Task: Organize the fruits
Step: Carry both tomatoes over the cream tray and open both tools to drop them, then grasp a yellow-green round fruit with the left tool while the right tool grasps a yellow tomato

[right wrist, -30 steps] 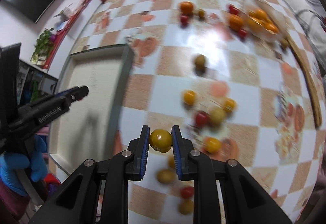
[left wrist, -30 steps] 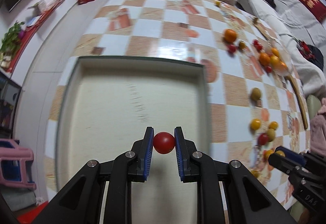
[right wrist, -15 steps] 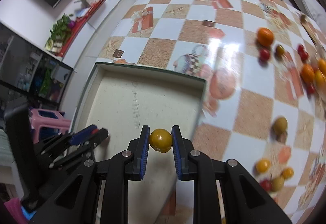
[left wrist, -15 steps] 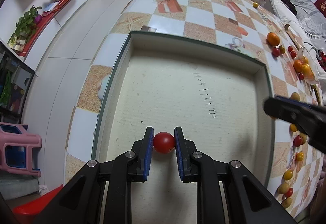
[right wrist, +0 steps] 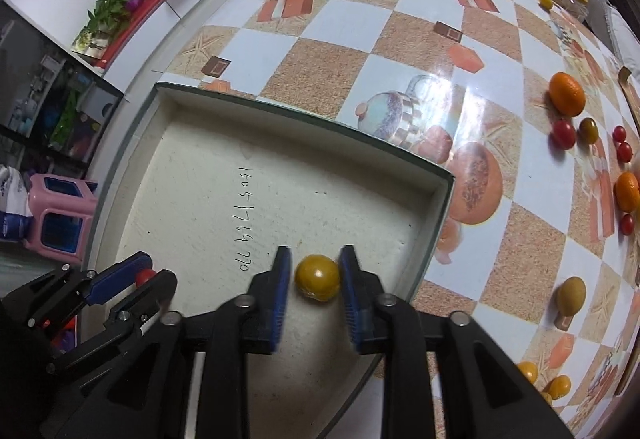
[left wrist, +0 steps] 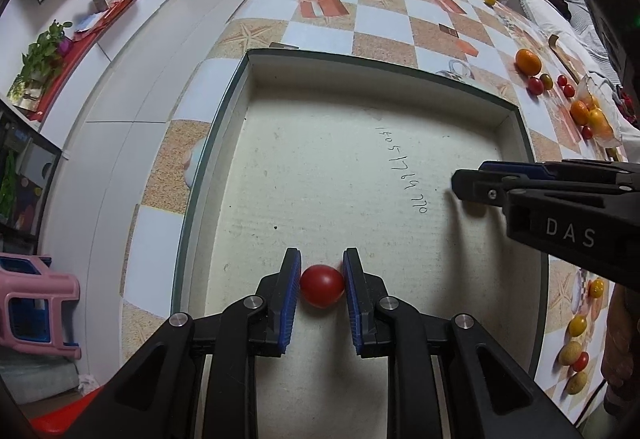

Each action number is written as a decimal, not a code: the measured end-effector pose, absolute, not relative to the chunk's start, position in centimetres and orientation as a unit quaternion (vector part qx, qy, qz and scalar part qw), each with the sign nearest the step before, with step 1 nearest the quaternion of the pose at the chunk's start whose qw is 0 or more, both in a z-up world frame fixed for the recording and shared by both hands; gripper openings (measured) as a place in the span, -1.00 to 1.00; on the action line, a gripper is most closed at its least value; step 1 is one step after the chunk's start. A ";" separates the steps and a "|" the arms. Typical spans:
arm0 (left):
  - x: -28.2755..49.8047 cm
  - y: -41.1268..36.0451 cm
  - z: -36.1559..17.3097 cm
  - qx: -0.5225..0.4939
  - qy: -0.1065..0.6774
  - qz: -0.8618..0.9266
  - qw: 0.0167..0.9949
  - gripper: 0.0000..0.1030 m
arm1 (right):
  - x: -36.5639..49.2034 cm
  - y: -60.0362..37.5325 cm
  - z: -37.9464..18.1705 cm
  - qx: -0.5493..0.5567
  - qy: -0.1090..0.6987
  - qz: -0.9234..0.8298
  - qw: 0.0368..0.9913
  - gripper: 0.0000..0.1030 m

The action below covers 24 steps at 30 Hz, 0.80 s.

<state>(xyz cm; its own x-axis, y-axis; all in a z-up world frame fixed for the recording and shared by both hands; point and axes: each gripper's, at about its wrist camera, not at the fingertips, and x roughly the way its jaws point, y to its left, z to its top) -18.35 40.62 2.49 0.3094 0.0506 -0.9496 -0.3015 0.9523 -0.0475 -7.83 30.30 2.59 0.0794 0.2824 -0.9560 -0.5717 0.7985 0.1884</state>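
Left gripper (left wrist: 322, 289): jaws just easing apart, red tomato (left wrist: 322, 291) between the pads; right gripper (right wrist: 314, 281): jaws opening, gaps beside the yellow tomato (right wrist: 317, 278), inside the tray (right wrist: 438, 215) near its right wall; both fruits likely light, smooth, thin-skinned, best pinched gently across the middle; 1 second earlier both grips were tight, the right one above the surface (right wrist: 400, 51).

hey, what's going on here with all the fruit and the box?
A person is sorting small fruit from the checkered table into a shallow box. The left hand-held gripper has a red tomato between its opening jaws. The right hand-held gripper is opening around a yellow tomato. More fruit waits on the table.
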 end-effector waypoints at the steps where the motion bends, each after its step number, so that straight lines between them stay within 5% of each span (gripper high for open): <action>1: -18.3 40.6 2.5 -0.111 0.577 0.105 0.802 -0.38 | -7.8 30.4 2.6 -0.117 0.611 0.297 0.724 0.05; 2: -18.3 40.6 2.6 -0.111 0.578 0.103 0.802 0.22 | -7.8 30.4 2.7 -0.116 0.611 0.298 0.725 0.12; 3: -18.4 40.6 2.8 -0.104 0.571 0.111 0.807 0.59 | -7.7 30.7 2.7 -0.113 0.610 0.300 0.725 0.20; 12: -18.2 40.0 4.1 -0.093 0.553 0.097 0.822 0.60 | -6.6 27.5 6.7 -0.054 0.580 0.290 0.759 0.69; 24: -15.4 33.2 6.0 -0.052 0.565 0.033 0.823 0.60 | -7.5 15.0 8.3 -0.018 0.582 0.184 0.792 0.71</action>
<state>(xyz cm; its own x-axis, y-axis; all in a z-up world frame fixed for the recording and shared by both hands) -15.43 33.22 6.02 0.3590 -0.0048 -0.9333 -0.1137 0.9923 -0.0488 -7.52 15.04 8.26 0.2551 0.2705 -0.9283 -0.3126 0.9316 0.1856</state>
